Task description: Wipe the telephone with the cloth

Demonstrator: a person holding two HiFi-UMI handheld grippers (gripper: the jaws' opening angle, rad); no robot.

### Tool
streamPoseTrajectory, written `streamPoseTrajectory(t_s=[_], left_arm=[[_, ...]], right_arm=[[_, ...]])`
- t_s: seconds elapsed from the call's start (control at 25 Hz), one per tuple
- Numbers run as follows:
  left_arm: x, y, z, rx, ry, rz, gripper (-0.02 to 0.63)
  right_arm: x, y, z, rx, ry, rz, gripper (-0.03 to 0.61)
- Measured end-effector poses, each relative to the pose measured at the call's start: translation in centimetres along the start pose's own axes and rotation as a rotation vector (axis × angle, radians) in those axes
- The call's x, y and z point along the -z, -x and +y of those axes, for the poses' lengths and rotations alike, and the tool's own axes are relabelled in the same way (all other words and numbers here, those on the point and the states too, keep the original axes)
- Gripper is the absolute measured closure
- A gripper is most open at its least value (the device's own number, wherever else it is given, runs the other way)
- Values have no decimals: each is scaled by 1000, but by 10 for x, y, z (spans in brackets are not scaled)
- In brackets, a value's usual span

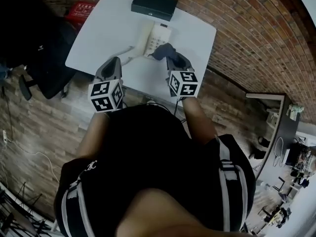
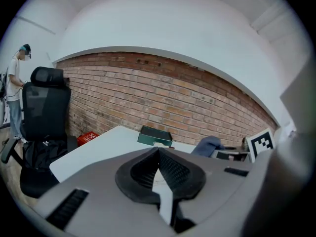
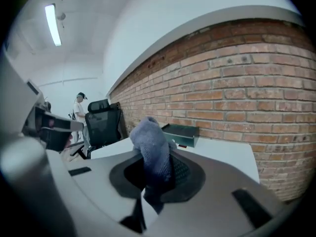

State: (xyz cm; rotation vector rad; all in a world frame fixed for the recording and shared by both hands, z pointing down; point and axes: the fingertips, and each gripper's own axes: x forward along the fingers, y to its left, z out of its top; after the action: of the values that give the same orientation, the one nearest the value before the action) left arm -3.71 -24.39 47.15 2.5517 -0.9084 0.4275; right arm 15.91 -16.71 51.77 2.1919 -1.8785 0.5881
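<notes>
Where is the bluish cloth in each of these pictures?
Head view: the cloth is top centre, beside the white telephone.
Left gripper view: it is right of centre, below the brick wall.
Right gripper view: it is in the middle, pinched in the right tongs.
Shared landmark: the dark box at the table's far edge.

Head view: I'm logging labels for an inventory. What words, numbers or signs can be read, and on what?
None can be read.
Red box: white print, too blurred.
Telephone keypad: digits too small.
Marker cubes: black-and-white squares, no letters.
Shirt emblem: too small.
</notes>
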Motion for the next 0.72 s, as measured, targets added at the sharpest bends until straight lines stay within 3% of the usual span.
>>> streamPoseTrajectory(t_s=[0.24, 0.4, 0.56, 0.72], left_arm=[[-19, -9, -10, 159, -106, -16, 612], [-29, -12, -33, 271, -181, -21, 612], [-23, -8, -57, 357, -211, 6, 612], [-15, 1, -70, 391, -236, 28, 612]], right_arm=[[-55, 58, 16, 189, -50, -229, 551], [-71, 94, 27, 298, -119, -333, 549], [-68, 125, 34, 376, -141, -370, 549], [-50, 138, 34, 423, -141, -326, 549]])
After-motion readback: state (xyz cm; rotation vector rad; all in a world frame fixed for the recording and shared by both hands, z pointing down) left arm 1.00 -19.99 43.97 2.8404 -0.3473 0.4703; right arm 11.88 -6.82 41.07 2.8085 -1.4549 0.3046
